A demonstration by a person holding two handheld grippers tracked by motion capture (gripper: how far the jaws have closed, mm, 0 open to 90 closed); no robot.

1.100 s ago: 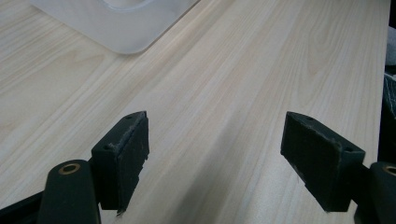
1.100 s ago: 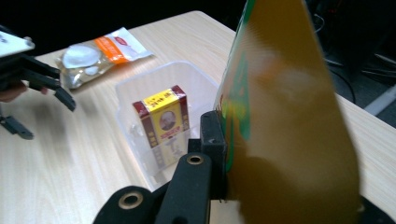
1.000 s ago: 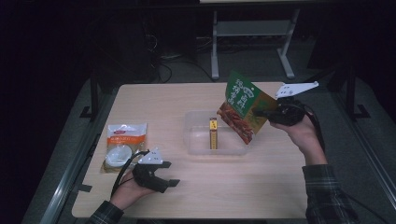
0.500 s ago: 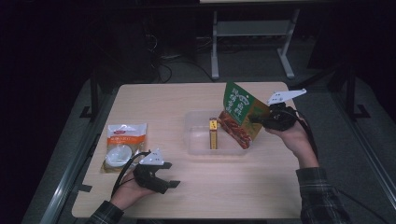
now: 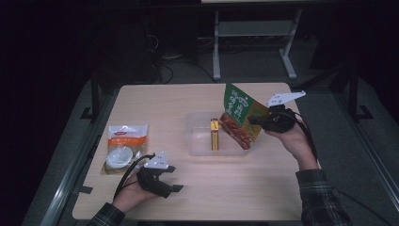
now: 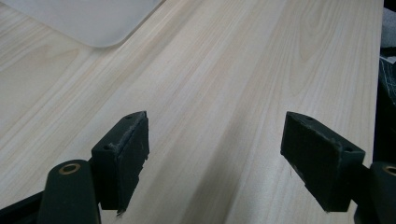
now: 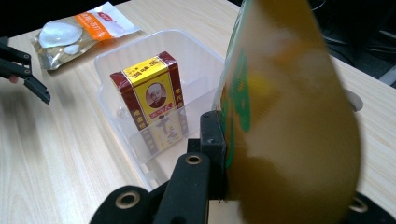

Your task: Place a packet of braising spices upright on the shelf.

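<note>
My right gripper [image 5: 256, 120] is shut on a green and orange snack bag [image 5: 240, 115], which hangs tilted over the right end of a clear plastic box [image 5: 197, 141]. In the right gripper view the bag [image 7: 289, 116] hides the right jaw. A yellow and dark red carton [image 5: 214, 133] stands upright inside the box [image 7: 112, 60]; the carton [image 7: 152, 100] bears a small portrait. My left gripper [image 5: 175, 179] rests near the table's front left, open, jaws wide apart over bare wood [image 6: 215, 135].
An orange and clear food pouch [image 5: 123, 147] lies flat at the table's left side, just beyond the left hand, also in the right gripper view [image 7: 74, 30]. The wooden table [image 5: 160, 101] has bare room at the back and front middle. Floor and a metal stand lie beyond.
The right gripper has carried the snack bag left and down, from above the box's right side to its right end. The left gripper has stayed put.
</note>
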